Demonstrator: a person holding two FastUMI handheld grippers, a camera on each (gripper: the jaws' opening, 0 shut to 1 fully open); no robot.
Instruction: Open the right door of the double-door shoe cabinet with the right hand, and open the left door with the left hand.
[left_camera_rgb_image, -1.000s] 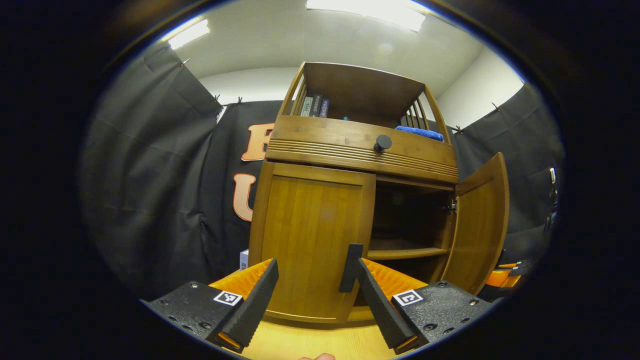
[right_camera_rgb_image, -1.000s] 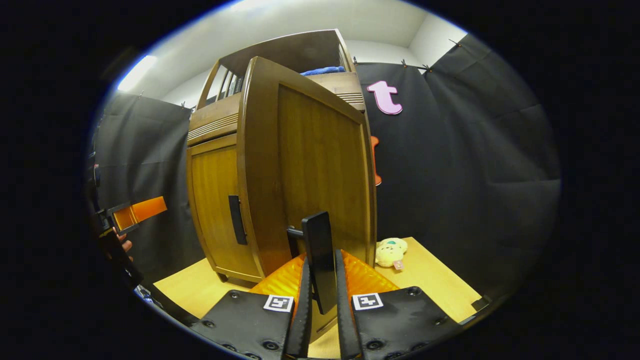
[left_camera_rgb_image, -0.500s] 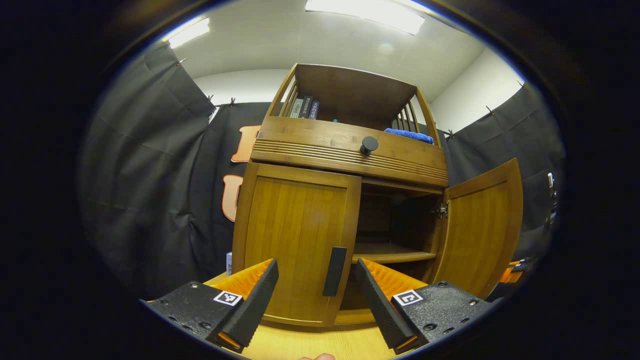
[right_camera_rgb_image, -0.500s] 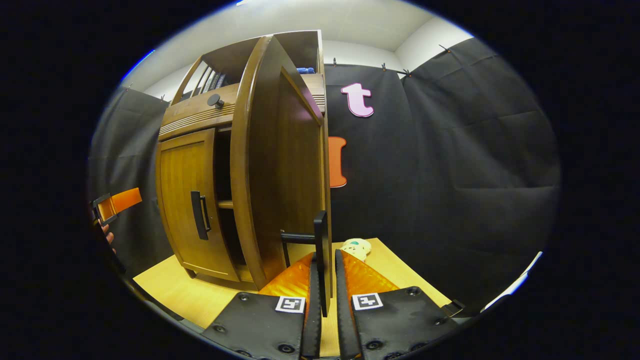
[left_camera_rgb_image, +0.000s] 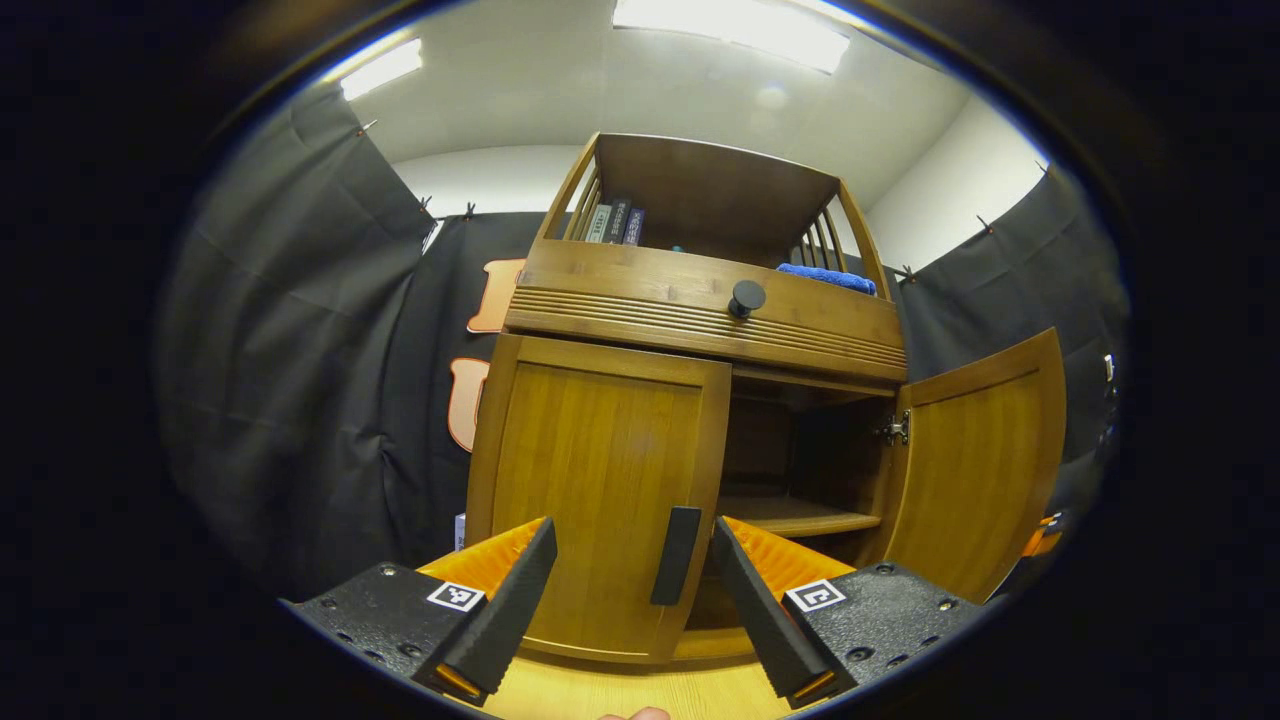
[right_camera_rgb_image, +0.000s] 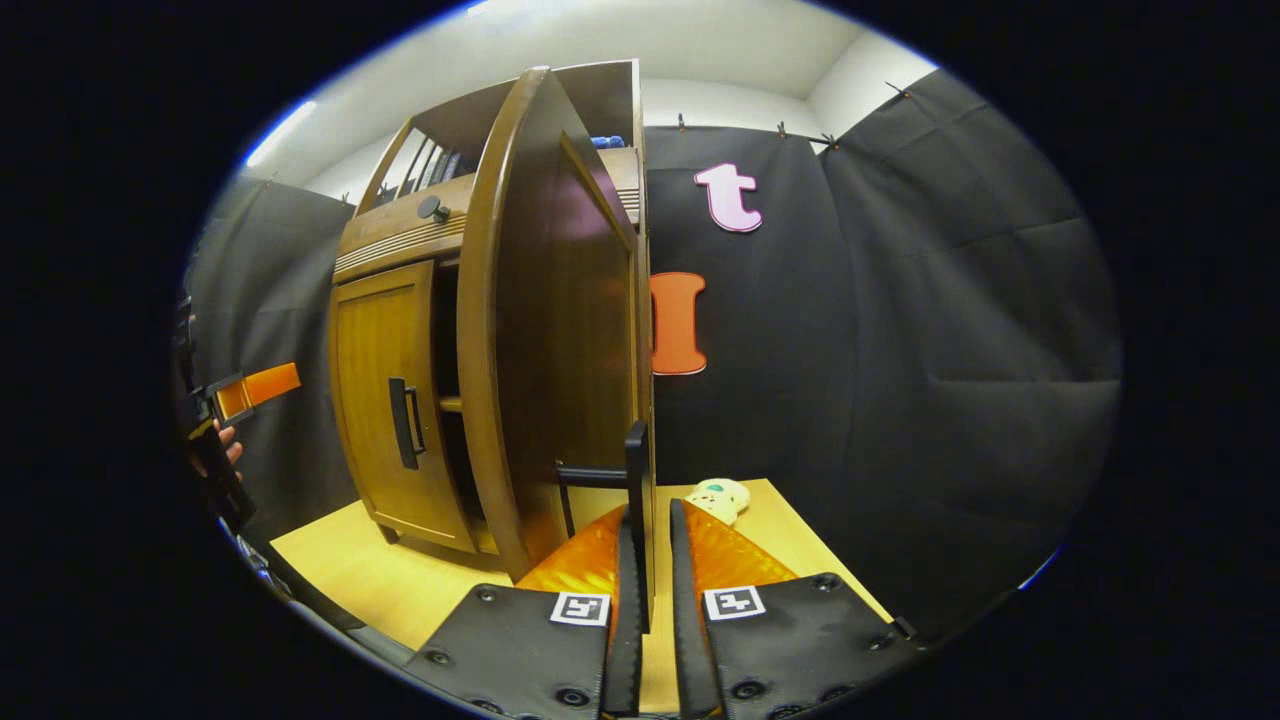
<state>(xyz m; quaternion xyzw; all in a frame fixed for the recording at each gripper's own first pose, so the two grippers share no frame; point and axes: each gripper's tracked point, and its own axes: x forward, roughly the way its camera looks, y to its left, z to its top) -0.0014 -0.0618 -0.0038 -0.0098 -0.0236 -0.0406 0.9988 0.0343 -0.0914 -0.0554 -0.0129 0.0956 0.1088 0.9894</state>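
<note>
The wooden shoe cabinet (left_camera_rgb_image: 700, 300) stands in front of me. Its right door (left_camera_rgb_image: 975, 460) is swung wide open, seen nearly edge-on as the right door (right_camera_rgb_image: 545, 330) in the right gripper view. My right gripper (right_camera_rgb_image: 648, 560) is shut on that door's black bar handle (right_camera_rgb_image: 636, 500). The left door (left_camera_rgb_image: 595, 490) is closed, with its black handle (left_camera_rgb_image: 676, 555) at its inner edge. My left gripper (left_camera_rgb_image: 632, 590) is open, a short way in front of that handle, its fingers either side of it and apart from it. The left gripper (right_camera_rgb_image: 240, 395) and a hand appear at the far left of the right gripper view.
A drawer with a round black knob (left_camera_rgb_image: 746, 296) sits above the doors. Books (left_camera_rgb_image: 613, 224) and a blue cloth (left_camera_rgb_image: 828, 277) rest on the top shelf. A small plush toy (right_camera_rgb_image: 722, 497) lies on the wooden floor by the black cloth wall. An inner shelf (left_camera_rgb_image: 795, 518) shows.
The right door has swung further open with my right gripper holding its handle. My left gripper backed off a little, so the left door's handle now stands between its open fingers, farther ahead.
</note>
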